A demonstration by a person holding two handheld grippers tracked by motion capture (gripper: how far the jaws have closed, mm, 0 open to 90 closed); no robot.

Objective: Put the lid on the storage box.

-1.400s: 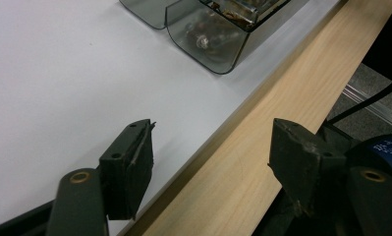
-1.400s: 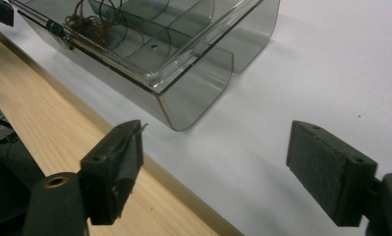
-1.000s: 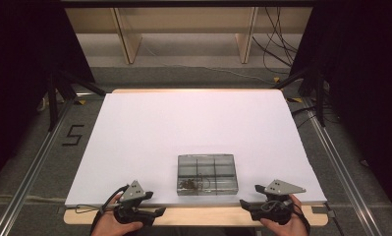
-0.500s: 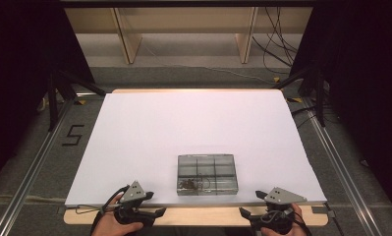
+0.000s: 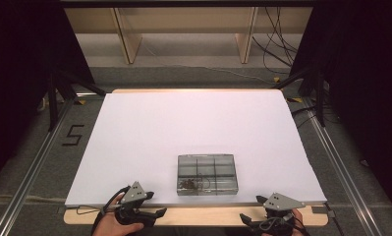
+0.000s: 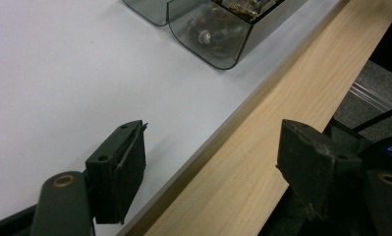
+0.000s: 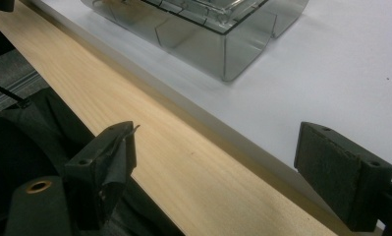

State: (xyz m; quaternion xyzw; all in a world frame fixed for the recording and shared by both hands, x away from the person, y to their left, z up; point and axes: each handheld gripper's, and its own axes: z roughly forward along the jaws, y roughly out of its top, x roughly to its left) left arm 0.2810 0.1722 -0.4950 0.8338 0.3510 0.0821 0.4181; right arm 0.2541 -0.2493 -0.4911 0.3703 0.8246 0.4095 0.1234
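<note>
In the high view, a clear box [image 5: 207,174] with inner compartments sits on the white sheet [image 5: 193,128] that covers the tabletop, close to the near edge and slightly right of its middle; small dark items lie in its near-left compartment. The left gripper [image 5: 143,214] is held at the near edge, left of the box and apart from it. The right gripper [image 5: 255,220] is held at the near edge, right of the box and apart from it. In the left gripper view, the jaws stand wide with nothing between them, spanning the sheet's edge and the bare wood strip [image 6: 282,108]; a corner of the box [image 6: 210,29] shows ahead. In the right gripper view, the jaws stand wide and empty above the wood strip [image 7: 134,123], with the box [image 7: 203,34] ahead on the sheet.
</note>
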